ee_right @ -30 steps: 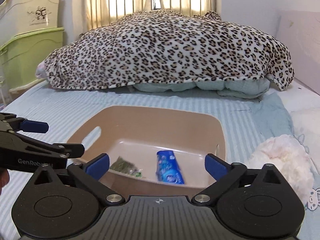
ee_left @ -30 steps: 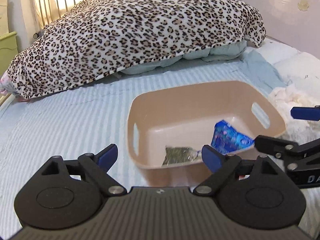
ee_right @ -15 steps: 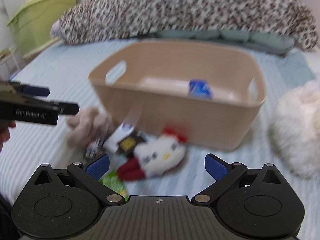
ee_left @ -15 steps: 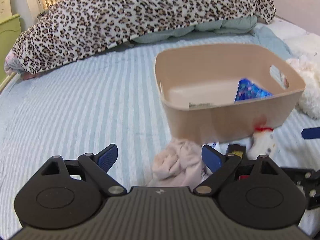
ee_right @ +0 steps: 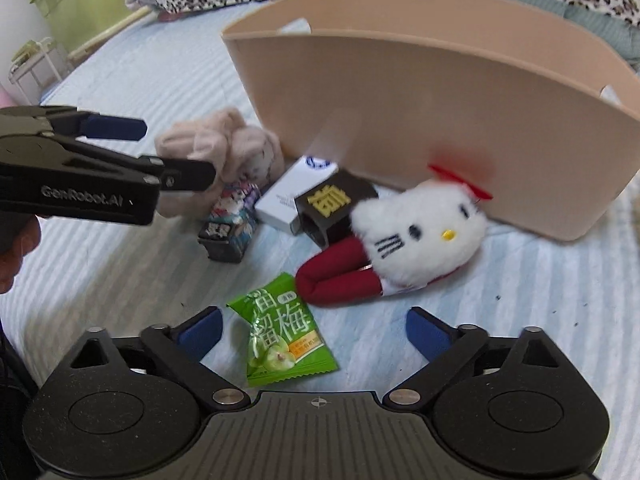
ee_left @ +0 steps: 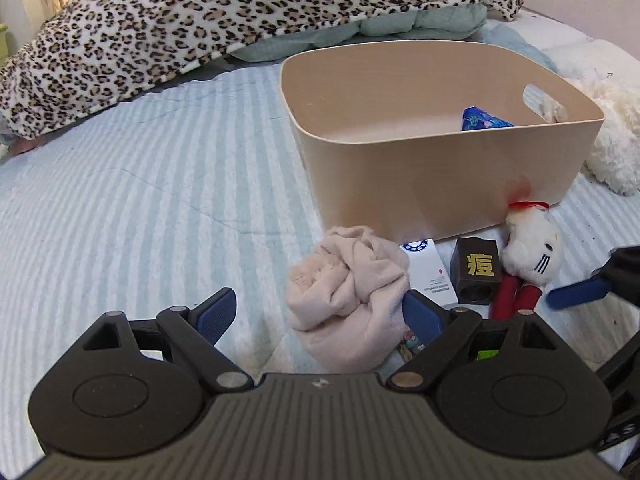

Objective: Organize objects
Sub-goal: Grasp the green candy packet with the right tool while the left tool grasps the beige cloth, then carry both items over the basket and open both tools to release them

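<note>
Left view only: blue packet (ee_left: pixel 482 119) inside beige bin (ee_left: pixel 440 184), centre right.
Right view only: green candy packet (ee_right: pixel 282 334), lower centre, between the right tool's (ee_right: pixel 314 330) spread fingers.
Clutter: pink sock bundle (ee_left: pixel 352 300), white box (ee_left: pixel 430 276), plush cat (ee_right: pixel 416 236) against the bin's near wall.
Open room: striped bed (ee_left: pixel 140 200), left.
Left tool (ee_left: pixel 320 314): open, empty, level over the sock bundle.

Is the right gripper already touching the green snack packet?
Apart. The right wrist view shows the green snack packet lying flat on the bed between the open fingers of the right gripper, with gaps on both sides.
</note>
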